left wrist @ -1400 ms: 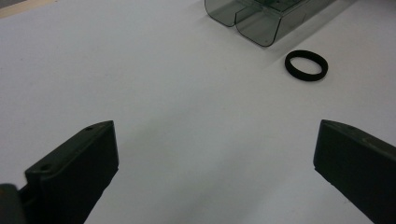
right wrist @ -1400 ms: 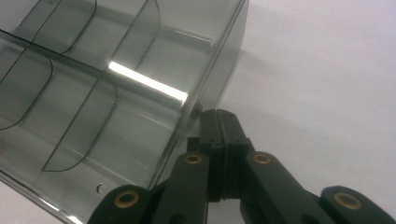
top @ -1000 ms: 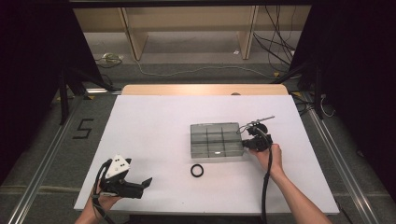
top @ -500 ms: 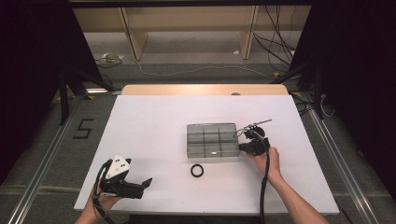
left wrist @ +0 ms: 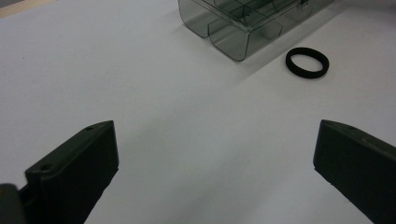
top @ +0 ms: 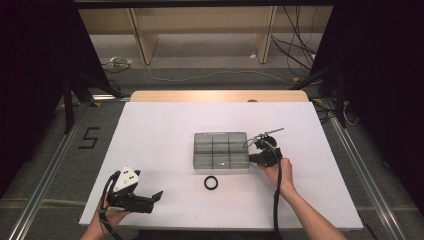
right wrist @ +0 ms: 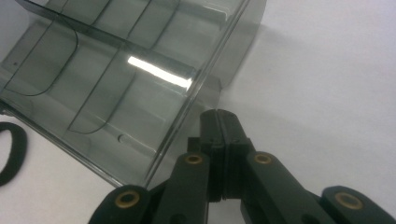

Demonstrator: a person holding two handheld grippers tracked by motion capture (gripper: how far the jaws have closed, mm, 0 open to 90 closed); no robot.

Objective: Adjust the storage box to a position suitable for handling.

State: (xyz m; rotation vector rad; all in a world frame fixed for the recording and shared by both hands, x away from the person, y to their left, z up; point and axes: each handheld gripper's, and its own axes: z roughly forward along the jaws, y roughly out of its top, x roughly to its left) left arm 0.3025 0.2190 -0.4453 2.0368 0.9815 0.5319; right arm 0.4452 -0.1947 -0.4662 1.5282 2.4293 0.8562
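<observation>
Right gripper view cuts off the black ring (right wrist: pixel 10 151) beside the clear box (right wrist: pixel 116 88).

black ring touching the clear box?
Apart. The left gripper view shows bare white table between the black ring and the clear box; the high view shows the same gap.
</observation>
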